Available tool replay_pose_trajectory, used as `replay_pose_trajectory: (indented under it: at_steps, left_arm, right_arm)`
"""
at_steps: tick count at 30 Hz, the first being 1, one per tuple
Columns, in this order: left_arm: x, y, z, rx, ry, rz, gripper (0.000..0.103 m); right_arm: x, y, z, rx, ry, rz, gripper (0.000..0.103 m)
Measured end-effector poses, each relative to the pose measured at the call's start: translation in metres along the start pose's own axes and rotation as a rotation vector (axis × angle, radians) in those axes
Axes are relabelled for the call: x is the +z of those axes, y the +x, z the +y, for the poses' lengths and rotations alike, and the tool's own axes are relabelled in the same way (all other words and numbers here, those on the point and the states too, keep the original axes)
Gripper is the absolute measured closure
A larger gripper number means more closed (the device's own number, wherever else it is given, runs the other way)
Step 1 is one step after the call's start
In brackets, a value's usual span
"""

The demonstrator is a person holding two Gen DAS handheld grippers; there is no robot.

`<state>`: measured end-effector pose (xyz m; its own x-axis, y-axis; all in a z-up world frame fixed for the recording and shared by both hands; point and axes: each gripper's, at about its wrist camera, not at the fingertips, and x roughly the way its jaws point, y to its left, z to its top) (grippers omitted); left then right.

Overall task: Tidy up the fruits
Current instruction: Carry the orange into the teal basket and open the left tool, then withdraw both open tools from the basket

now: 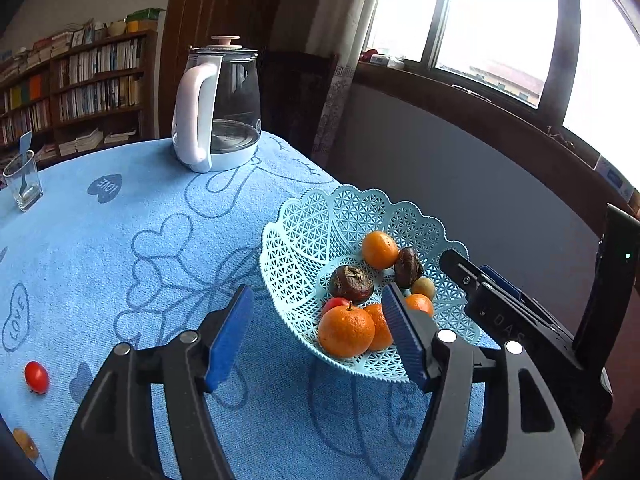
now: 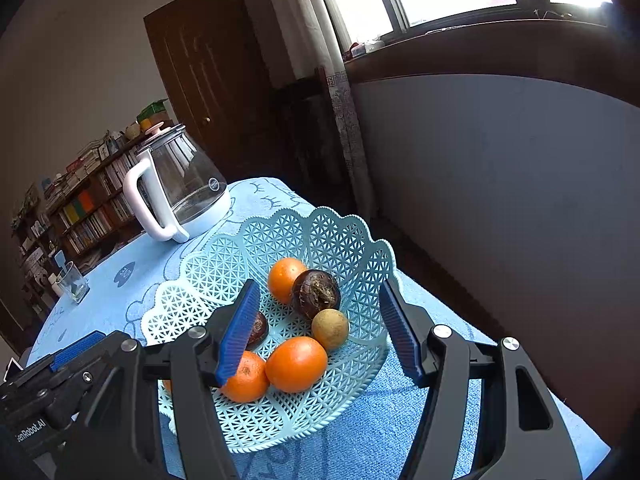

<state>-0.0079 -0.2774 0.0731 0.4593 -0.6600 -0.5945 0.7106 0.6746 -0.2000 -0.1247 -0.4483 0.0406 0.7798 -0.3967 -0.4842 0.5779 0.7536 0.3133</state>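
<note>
A light blue lattice fruit basket (image 1: 304, 236) (image 2: 224, 264) stands near the table's right edge. It holds several oranges (image 1: 346, 332) (image 2: 296, 364), two dark brown fruits (image 1: 351, 283) (image 2: 316, 294), a small tan fruit (image 1: 423, 287) (image 2: 330, 329) and a red fruit (image 1: 335, 303). A red cherry tomato (image 1: 36, 377) lies loose on the blue cloth at far left. My left gripper (image 1: 320, 332) is open and empty, just left of the basket. My right gripper (image 2: 320, 336) is open and empty above the basket; it also shows in the left wrist view (image 1: 460, 264).
A glass kettle with a white handle (image 1: 216, 108) (image 2: 176, 188) stands at the back of the table. A drinking glass (image 1: 23, 184) (image 2: 72, 282) stands at the far left. A small orange-brown item (image 1: 26, 444) lies at the lower left. The table edge drops off right of the basket.
</note>
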Motion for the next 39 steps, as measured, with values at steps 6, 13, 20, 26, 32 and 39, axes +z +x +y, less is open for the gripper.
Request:
replay_pose_trajectory:
  at_steps: [6, 13, 20, 26, 32, 39]
  left_arm:
    - [-0.003, -0.007, 0.009, 0.056, 0.001, -0.012, 0.037]
    - [-0.012, 0.001, -0.001, 0.075, 0.071, 0.033, 0.03]
    - [-0.02, 0.02, -0.013, 0.171, 0.175, 0.081, 0.028]
    - [-0.014, 0.028, -0.003, 0.245, 0.164, 0.076, 0.02]
    - [-0.006, 0.039, 0.019, 0.287, 0.106, 0.096, 0.02]
    - [-0.007, 0.032, 0.024, 0.233, 0.064, 0.078, 0.019]
  right_arm:
    - [0.0, 0.0, 0.0, -0.003, 0.001, -0.001, 0.039]
    - [-0.001, 0.001, -0.001, -0.006, 0.005, -0.001, 0.039]
    - [-0.001, 0.0, -0.002, -0.011, 0.01, -0.006, 0.039]
    - [-0.001, 0.0, -0.002, -0.015, 0.013, -0.008, 0.039]
    - [-0.002, -0.001, -0.002, -0.015, 0.008, -0.012, 0.039]
    - [-0.002, -0.002, -0.002, -0.02, 0.011, -0.021, 0.039]
